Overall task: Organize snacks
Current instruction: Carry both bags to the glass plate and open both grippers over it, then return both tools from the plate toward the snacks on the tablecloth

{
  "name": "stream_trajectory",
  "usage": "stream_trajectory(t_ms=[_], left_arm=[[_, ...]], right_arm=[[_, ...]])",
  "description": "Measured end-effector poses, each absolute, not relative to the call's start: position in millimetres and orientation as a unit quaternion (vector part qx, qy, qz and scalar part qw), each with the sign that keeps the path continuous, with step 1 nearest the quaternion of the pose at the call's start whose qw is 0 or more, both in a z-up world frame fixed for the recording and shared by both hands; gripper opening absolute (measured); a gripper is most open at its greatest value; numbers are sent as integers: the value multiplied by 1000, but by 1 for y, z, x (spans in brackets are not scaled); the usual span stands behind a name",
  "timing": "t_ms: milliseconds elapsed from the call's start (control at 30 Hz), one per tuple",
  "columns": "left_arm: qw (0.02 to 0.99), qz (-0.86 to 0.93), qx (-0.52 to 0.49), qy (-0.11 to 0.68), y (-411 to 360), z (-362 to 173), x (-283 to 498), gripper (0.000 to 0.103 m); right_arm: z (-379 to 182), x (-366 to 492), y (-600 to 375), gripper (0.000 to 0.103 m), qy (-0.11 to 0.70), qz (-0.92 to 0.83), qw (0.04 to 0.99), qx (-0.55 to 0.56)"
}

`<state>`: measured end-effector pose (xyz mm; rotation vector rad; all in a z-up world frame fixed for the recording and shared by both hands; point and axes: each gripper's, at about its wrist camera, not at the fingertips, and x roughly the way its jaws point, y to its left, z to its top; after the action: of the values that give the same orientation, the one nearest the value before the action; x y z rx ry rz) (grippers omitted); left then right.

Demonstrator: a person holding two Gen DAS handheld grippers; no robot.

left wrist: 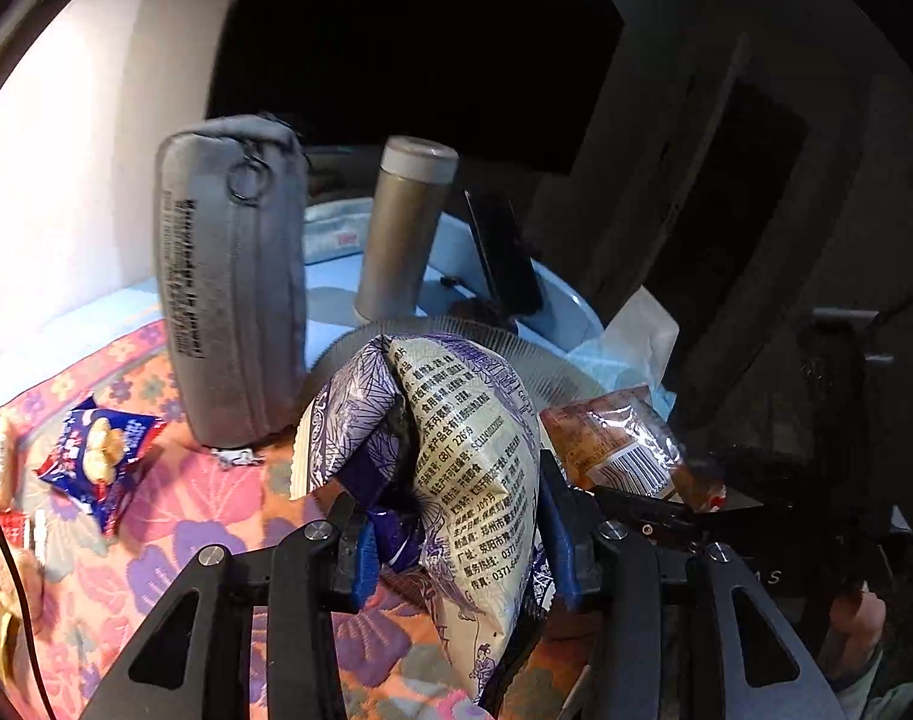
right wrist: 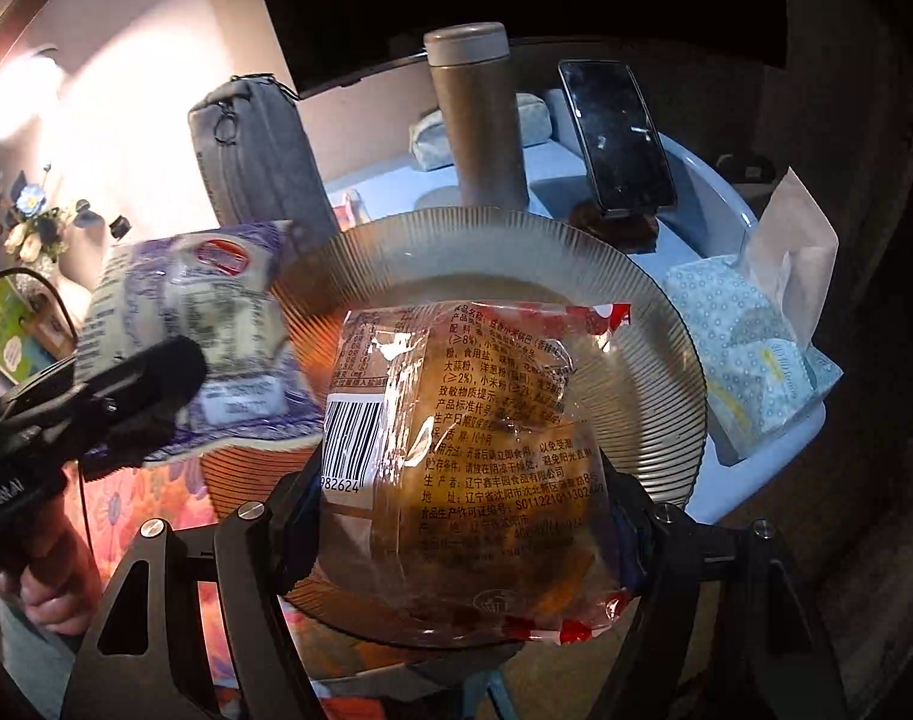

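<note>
Plate (right wrist: 666,324) lies straight ahead of and under my right tongs (right wrist: 468,516), nearer them than my left tongs (left wrist: 450,546). Right tongs clamp a clear orange snack pack (right wrist: 486,450), long axis upright, over the ribbed rim. Left tongs, nearly closed, pinch a crumpled purple-and-cream snack bag (left wrist: 456,450) just beside it.

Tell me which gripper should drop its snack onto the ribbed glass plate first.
Right. The right gripper holds the clear snack pack directly over the plate; the left gripper holds the purple pack nearer the rim.
</note>
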<state>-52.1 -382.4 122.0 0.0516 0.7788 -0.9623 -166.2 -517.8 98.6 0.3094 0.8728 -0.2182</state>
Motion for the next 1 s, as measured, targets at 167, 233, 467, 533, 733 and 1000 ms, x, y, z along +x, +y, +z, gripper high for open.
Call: stream_trajectory(t_ms=[167,233,467,533,733,1000], left_arm=[[823,-435,3,365,-377,119,-43,69],[828,-427,-10,364,-364,122,-37,69],[846,-399,-32,352,-313,132,-32,69],[854,-385,-36,348,-295,135,-34,69],[875,-344,-56,337,-237,143,-39,69],[904,-276,-91,313,-148,151,-42,69]], right_arm=[[97,-165,-528,77,418,-120,888,151],[99,-168,-530,77,411,-118,890,159],[110,-164,-513,77,388,-89,904,153],[115,-160,-499,77,384,-72,910,143],[125,-142,-448,77,379,-10,919,111],[138,-119,-390,77,378,59,920,85]])
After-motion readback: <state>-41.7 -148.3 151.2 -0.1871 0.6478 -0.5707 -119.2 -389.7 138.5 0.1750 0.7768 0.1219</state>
